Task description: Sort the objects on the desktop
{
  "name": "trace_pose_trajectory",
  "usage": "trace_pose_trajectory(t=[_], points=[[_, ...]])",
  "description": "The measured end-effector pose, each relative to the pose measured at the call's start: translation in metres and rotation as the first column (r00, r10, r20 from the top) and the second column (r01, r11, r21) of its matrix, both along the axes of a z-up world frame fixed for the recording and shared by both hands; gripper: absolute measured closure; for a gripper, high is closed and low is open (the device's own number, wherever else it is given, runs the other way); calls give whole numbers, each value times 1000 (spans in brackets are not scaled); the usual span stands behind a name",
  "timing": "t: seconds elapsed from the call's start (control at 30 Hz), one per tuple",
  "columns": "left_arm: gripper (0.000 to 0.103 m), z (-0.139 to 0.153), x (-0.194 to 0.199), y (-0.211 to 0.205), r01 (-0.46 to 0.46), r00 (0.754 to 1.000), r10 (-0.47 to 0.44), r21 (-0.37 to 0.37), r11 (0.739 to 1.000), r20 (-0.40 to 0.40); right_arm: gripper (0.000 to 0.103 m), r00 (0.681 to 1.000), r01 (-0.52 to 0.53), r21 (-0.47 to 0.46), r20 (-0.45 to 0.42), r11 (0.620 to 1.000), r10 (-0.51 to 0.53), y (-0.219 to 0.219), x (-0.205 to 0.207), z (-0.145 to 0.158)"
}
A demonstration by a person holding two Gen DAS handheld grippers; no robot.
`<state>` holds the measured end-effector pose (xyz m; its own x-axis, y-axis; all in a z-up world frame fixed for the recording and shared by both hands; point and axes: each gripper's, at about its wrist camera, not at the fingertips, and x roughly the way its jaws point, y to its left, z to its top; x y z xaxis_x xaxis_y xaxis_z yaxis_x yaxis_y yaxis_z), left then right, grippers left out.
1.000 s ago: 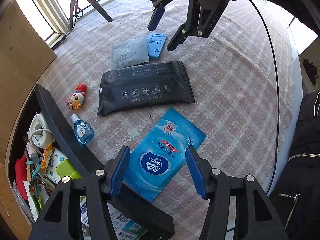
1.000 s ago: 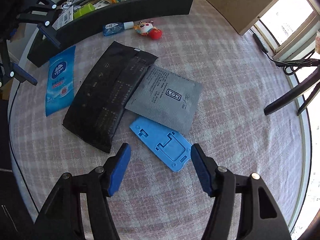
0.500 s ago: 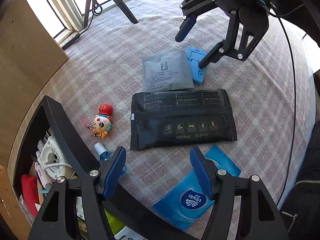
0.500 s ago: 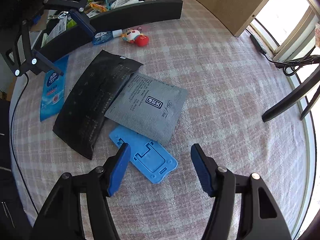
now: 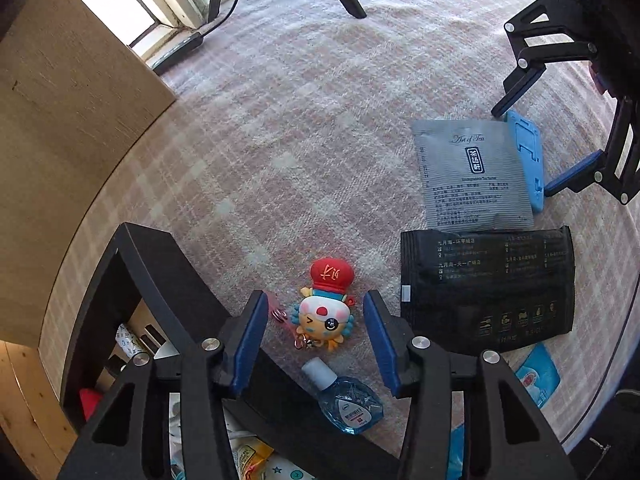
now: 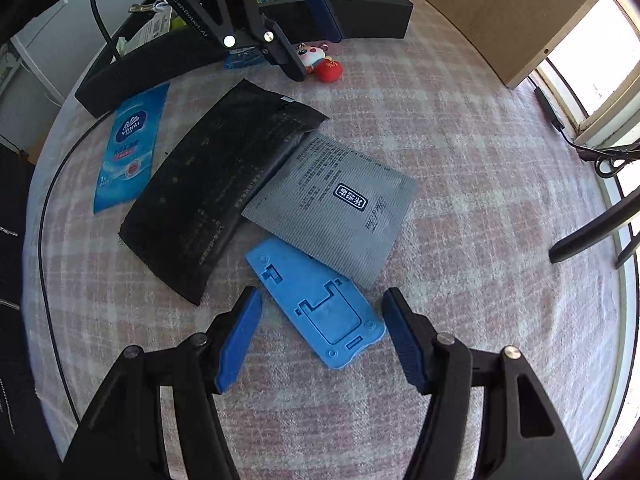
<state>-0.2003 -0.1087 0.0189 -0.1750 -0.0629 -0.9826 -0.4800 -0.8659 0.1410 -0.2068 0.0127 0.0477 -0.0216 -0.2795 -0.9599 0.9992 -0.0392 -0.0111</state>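
The left tool (image 5: 316,336) was held wide around the cartoon keychain (image 5: 325,312) lying on the counter (image 5: 280,140). The right tool (image 6: 320,332) was spread wide about the blue phone stand (image 6: 320,300), beside the grey sachet (image 6: 336,208).

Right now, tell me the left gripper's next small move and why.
Probably lower the left gripper straight down and close. Its jaws stand open on either side of the cartoon keychain toy, which lies loose on the checked cloth beside the black organizer tray, so little realignment looks needed.
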Motion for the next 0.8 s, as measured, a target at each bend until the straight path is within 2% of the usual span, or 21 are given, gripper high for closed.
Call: trace_pose_trajectory(t=[0.2, 0.3, 0.33, 0.37, 0.4, 0.63, 0.8], points=[[56, -3, 0, 0, 13, 1000, -13, 2, 1000, -5, 43, 1000, 8, 24, 5, 1000, -8, -11, -6, 6], [56, -2, 4, 2, 24, 1000, -24, 10, 1000, -8, 55, 1000, 19, 44, 17, 999, -20, -13, -9, 11], [63, -2, 5, 2, 28, 1000, -28, 19, 999, -2, 59, 999, 25, 50, 32, 998, -27, -13, -10, 12], [76, -3, 6, 3, 29, 1000, -29, 32, 999, 12, 61, 998, 29, 56, 46, 998, -32, -12, -11, 14], [77, -4, 7, 4, 28, 999, -28, 32, 999, 15, 62, 998, 33, 62, 52, 998, -36, -12, -11, 15], [79, 4, 3, -6, -34, 999, 34, 64, 997, 9, 63, 994, 108, 47, 20, 993, -109, -21, -16, 23], [79, 15, 10, -11, -58, 998, 59, 94, 994, -7, 66, 982, 184, 15, 43, 983, -184, -23, -22, 34]])
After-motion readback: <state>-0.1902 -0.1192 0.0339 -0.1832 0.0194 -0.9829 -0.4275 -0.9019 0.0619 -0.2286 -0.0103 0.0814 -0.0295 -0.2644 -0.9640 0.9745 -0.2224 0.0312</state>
